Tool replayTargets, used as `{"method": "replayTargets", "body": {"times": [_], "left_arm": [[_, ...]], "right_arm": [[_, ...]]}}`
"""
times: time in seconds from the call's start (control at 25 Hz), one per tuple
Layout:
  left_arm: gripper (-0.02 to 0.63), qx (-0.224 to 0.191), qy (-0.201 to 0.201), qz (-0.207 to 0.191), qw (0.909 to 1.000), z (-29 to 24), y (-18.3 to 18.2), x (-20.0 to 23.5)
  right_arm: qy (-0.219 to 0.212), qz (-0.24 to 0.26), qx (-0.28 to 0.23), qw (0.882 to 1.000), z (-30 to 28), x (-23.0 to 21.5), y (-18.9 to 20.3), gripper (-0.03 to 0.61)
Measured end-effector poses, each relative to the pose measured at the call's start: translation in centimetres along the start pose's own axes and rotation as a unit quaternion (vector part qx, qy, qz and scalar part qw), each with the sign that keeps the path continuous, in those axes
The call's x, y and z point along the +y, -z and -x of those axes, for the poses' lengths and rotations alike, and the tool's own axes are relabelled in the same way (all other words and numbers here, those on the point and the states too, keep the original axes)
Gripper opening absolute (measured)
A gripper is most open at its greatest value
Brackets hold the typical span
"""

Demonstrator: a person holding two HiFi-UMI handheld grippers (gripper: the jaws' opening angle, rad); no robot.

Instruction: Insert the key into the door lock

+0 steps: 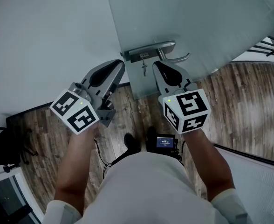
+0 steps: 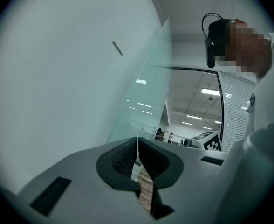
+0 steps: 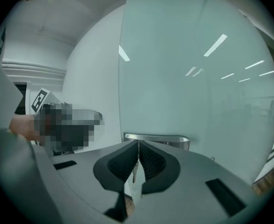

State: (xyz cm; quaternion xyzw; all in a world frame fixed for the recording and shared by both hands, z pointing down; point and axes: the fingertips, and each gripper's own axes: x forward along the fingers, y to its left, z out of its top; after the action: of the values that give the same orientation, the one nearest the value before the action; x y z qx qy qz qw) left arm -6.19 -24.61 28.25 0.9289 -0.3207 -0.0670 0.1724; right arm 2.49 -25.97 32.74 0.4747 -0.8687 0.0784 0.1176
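Hanging just under the door lock (image 1: 141, 56), the key (image 1: 144, 69) dangles between the gripper tips, seemingly touching neither. Right gripper (image 1: 156, 65) and left gripper (image 1: 121, 64) are both pinched together, empty. Insertion looks done or nearly so; any further move needs a jaw opening onto the key.

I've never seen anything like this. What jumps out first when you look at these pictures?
A black-and-white patterned cube on the left tongs and a matching cube on the right tongs grab the eye in the head view. Just past their shut tips, a small key dangles at the metal lock, beside the lever handle on the glass door.
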Motion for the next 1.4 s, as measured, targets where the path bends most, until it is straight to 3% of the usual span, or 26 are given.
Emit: {"method": "replayTargets", "body": {"times": [0.56, 1.4], "left_arm": [[0.017, 0.002, 0.014, -0.014, 0.9998, 2.1, -0.7, -3.9], [0.017, 0.014, 0.007, -0.011, 0.9998, 2.8, 0.5, -4.0]], "right_arm": [[0.004, 0.008, -0.015, 1.000, 2.8, 1.3, -2.2, 0.017], [0.005, 0.006, -0.009, 1.000, 3.2, 0.7, -1.3, 0.017]]}}
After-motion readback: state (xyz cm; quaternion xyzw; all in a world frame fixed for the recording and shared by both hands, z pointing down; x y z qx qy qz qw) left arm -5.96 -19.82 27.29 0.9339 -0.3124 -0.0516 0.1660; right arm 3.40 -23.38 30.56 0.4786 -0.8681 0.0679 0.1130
